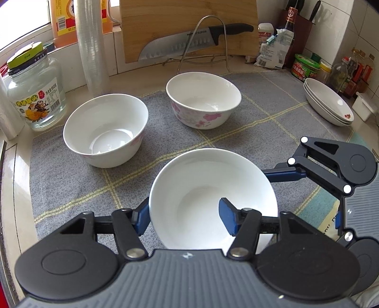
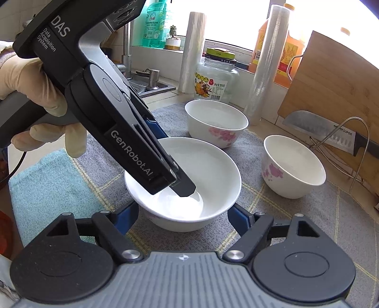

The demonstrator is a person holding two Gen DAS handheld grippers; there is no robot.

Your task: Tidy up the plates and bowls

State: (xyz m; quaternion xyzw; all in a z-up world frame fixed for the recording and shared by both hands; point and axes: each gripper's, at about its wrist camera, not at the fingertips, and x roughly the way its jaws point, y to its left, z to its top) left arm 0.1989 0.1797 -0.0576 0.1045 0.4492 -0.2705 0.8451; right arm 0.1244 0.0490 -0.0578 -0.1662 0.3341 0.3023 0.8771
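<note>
Three white bowls stand on a grey checked cloth (image 1: 71, 184) that covers the surface. The near bowl (image 1: 208, 196) is plain white inside; the right wrist view shows a faint pink flower low on its outer wall. The far left bowl (image 1: 106, 128) and the far right bowl (image 1: 203, 99) carry pink blossom prints on their sides, and all three sit upright and apart from one another.

The left tool (image 1: 187, 218) straddles the left wall of the near bowl, one blue pad outside and one inside; whether the pads press the wall I cannot tell. The right tool (image 2: 183, 216) is spread wide, its blue fingers on either side of the same bowl without clearly touching it.

At the far right, a stack of shallow white plates (image 1: 329, 101) with a small red flower rests off the cloth.

The left tool's body reads "DAS Data Acquisition System" and "GenRobot.AI". The knife (image 1: 189, 40) against the wooden board (image 1: 189, 14) is marked "SUPOR". A glass jar (image 1: 35, 94) at the far left bears a Chinese label with "950".
</note>
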